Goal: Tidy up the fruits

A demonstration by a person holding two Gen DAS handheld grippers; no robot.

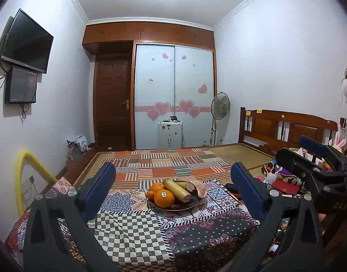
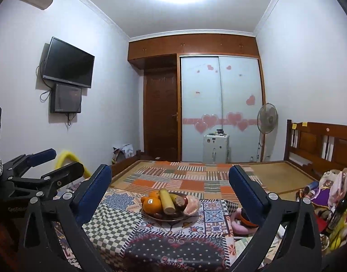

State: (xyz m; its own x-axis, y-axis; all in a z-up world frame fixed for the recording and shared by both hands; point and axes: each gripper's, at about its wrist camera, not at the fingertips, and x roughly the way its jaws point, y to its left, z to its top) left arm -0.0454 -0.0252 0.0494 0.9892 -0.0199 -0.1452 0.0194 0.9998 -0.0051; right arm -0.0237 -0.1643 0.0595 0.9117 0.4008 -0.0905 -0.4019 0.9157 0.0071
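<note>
A dark plate [image 1: 189, 206] [image 2: 150, 215] of fruit sits on a patchwork cloth on the bed. It holds oranges, one with a sticker [image 1: 163, 198] [image 2: 151, 205], a yellow banana [image 1: 176, 189] [image 2: 167, 200], a brownish fruit [image 1: 188, 187] [image 2: 179, 201] and a pink peeled pomelo piece [image 1: 199, 188] [image 2: 191, 205]. My left gripper [image 1: 173, 181] is open and empty, short of the plate. My right gripper [image 2: 170, 181] is open and empty, also short of the plate. Each gripper shows at the edge of the other's view.
The patchwork cloth [image 1: 137, 233] covers the near bed. Clutter of toys and bottles [image 2: 327, 195] lies at the right. A pink toy [image 2: 239, 223] lies right of the plate. A wooden headboard [image 1: 286, 127], a fan [image 1: 219, 106] and a wardrobe [image 1: 173, 95] stand behind.
</note>
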